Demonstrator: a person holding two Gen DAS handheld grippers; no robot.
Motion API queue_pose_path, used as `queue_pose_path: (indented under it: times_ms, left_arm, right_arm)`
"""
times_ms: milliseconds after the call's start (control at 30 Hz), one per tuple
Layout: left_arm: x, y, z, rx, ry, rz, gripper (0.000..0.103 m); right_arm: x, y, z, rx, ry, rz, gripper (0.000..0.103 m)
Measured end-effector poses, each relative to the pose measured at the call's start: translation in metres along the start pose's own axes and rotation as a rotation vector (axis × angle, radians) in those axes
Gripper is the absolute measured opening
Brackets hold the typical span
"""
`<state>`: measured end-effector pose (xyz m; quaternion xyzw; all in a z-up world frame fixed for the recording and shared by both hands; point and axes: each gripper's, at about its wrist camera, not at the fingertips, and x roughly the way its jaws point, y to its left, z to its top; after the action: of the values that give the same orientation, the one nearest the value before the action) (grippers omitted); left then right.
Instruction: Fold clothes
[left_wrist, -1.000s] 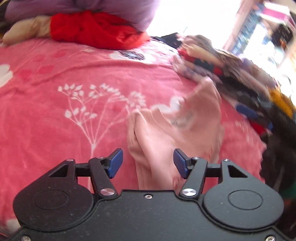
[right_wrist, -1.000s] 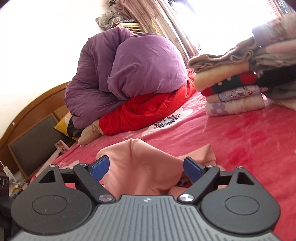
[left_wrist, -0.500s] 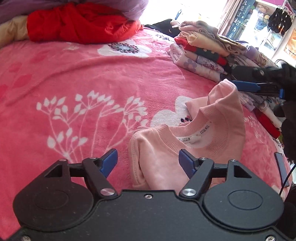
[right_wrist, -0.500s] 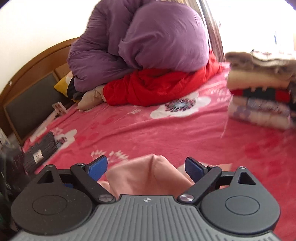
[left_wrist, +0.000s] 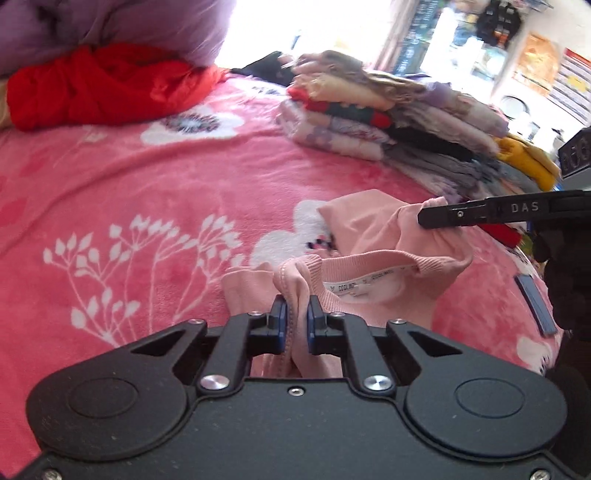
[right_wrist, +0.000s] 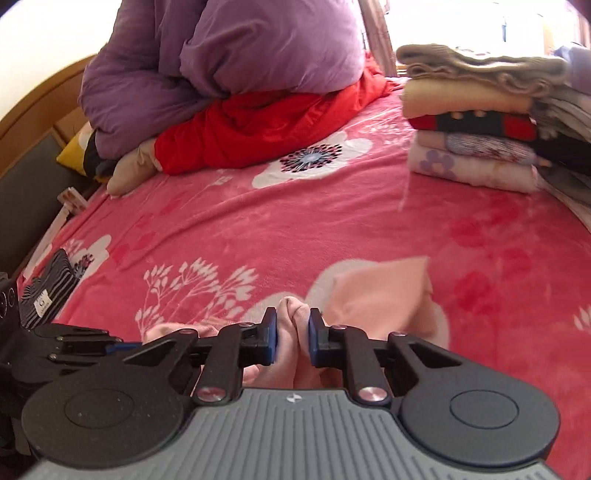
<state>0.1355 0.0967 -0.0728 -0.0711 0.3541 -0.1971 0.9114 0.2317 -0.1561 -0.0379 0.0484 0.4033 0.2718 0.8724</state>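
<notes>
A light pink sweatshirt (left_wrist: 373, 236) lies crumpled on the pink flowered blanket (left_wrist: 147, 192), its ribbed collar and white neck label facing up. My left gripper (left_wrist: 294, 314) is closing, its blue pads pinching a fold of the pink sweatshirt beside the collar. In the right wrist view my right gripper (right_wrist: 291, 330) is closing too, pads pressed on a bunched shoulder of the pink sweatshirt (right_wrist: 384, 295). The right gripper (left_wrist: 424, 218) shows from the side in the left wrist view, its black fingers clamped on the cloth. The left gripper's body sits at the lower left of the right view.
A stack of folded clothes (right_wrist: 476, 125) stands at the far right of the bed, also the stack (left_wrist: 369, 125) in the left view. A purple duvet (right_wrist: 229, 51) and a red garment (right_wrist: 273, 122) are heaped at the wooden headboard. A striped dark item (right_wrist: 48, 291) lies at the left edge.
Both grippers went from wide open around the sweatshirt to pinched on its cloth. The collar end now hangs stretched between them, slightly lifted.
</notes>
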Motion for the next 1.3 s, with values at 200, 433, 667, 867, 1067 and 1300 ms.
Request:
queue_pose_path:
  times_ms: [200,433,667,867,1067,1300]
  left_arm:
    - [-0.033,-0.04,-0.03,0.177,0.01,-0.031,0.008]
    - [-0.046,-0.07,-0.077,0.294,0.082,-0.052,0.008]
    - [-0.05,-0.087,-0.104,0.378,0.15,-0.048,0.008]
    - [-0.054,-0.105,-0.124,0.481,0.248,-0.064,0.031]
    - [-0.08,-0.106,-0.121,0.495,0.221,-0.084,0.056]
    - [-0.082,-0.08,-0.071,0.263,0.133,-0.003,0.064]
  right_arm:
    - [-0.058,-0.016,-0.053,0.123,-0.07,0.009,0.018]
    - [-0.089,-0.025,-0.134,0.263,-0.069,0.013,0.018]
    - [-0.099,-0.029,-0.182,0.317,-0.02,-0.033,0.018]
    - [-0.107,-0.026,-0.205,0.302,0.033,-0.088,0.021]
    - [-0.121,-0.022,-0.22,0.284,0.061,-0.131,0.04]
    - [-0.154,-0.005,-0.195,0.185,-0.069,-0.105,0.055]
